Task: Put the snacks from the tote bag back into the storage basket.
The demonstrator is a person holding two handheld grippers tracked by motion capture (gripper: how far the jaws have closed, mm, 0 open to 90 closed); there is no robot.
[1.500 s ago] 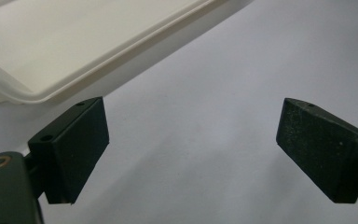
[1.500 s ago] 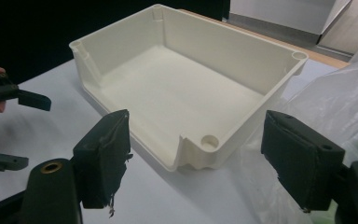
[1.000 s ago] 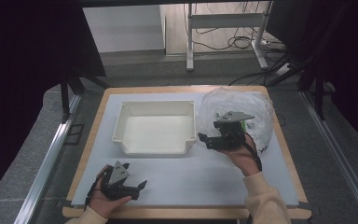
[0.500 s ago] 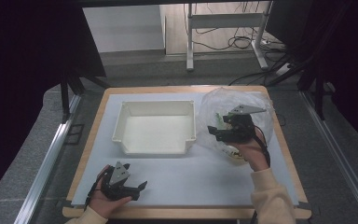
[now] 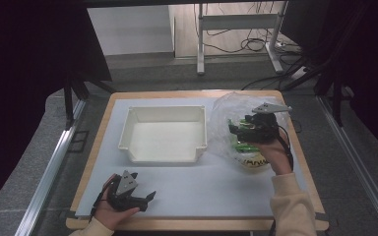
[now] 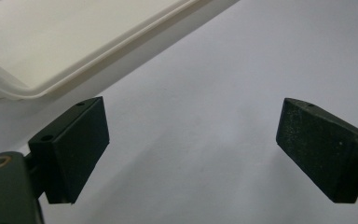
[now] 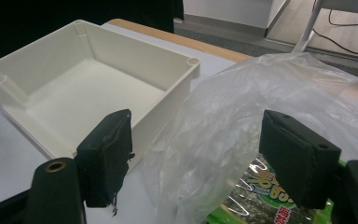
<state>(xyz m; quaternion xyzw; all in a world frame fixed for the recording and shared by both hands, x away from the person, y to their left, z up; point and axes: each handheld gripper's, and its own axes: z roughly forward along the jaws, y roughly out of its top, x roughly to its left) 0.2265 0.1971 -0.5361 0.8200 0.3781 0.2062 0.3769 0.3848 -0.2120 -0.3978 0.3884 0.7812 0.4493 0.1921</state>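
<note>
- Clear plastic bag of green snack packets lies on the right of the surface, just beside a white tray.
- Right claw hovers over the bag, jaws apart, gripping nothing.
- Left claw rests at the near left, jaws apart and empty.

The bench has a wooden rim and carries a white mat across nearly its whole top. On the mat an open white bin sits toward 11 o'clock of centre. A crumpled clear plastic bag holding green snack packets lies at 3 o'clock, just beside the bin.
</note>
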